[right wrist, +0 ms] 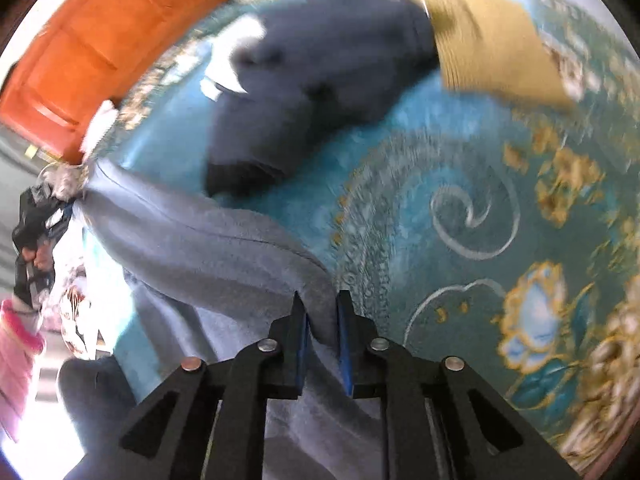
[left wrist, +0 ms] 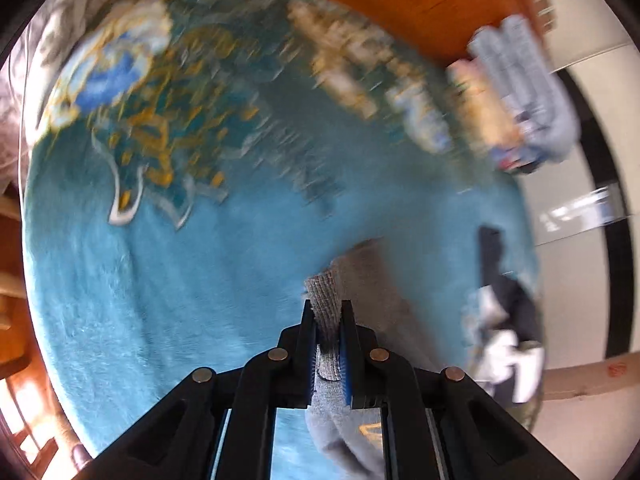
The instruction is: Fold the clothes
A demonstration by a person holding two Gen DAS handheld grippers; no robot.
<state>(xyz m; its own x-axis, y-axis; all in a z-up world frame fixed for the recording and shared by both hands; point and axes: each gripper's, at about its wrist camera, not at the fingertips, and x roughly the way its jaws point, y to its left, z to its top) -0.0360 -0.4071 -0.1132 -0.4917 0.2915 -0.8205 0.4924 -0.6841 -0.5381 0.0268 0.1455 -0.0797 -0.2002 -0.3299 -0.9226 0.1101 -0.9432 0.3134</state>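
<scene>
A grey sweatshirt (right wrist: 208, 248) is stretched between both grippers above a teal patterned blanket (left wrist: 140, 280). My left gripper (left wrist: 327, 308) is shut on its ribbed grey cuff or hem (left wrist: 325, 296), which sticks out past the fingertips. In the right wrist view my right gripper (right wrist: 320, 300) is shut on a fold of the same grey fabric, and the cloth runs away to the left toward the other gripper (right wrist: 36, 236), held by a hand in a pink sleeve (right wrist: 16, 344). Both views are motion-blurred.
A dark navy garment (right wrist: 320, 68) and a mustard-yellow one (right wrist: 488, 44) lie on the blanket. A stack of folded clothes (left wrist: 516, 100) sits at the far right. An orange wooden surface (left wrist: 408, 4) borders the blanket. A dark-and-white garment (left wrist: 508, 332) lies near the right edge.
</scene>
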